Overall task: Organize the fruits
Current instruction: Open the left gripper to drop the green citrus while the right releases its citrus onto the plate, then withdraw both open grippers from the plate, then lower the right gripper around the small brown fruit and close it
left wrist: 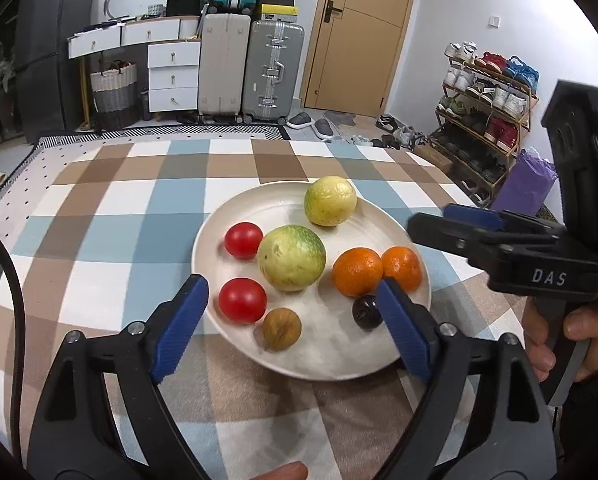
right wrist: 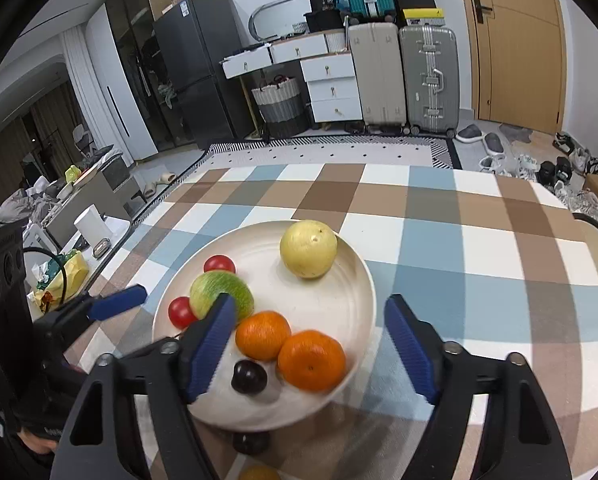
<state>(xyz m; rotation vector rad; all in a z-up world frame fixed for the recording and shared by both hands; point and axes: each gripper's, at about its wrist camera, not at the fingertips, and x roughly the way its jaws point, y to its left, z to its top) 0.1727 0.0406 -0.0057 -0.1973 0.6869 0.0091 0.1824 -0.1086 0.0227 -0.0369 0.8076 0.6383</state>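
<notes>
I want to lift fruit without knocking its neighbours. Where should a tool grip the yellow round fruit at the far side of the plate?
Grip the yellow round fruit across its widest middle, coming from above. It sits alone near the far rim of the white round plate, so both sides look free for the fingers; its smooth ball shape would probably slip from a grip placed higher up.

The left gripper (left wrist: 293, 322) is spread wide, holding nothing. The right gripper (right wrist: 311, 344) is likewise wide apart and empty, its handle gripped by the right hand (left wrist: 567, 340).
</notes>
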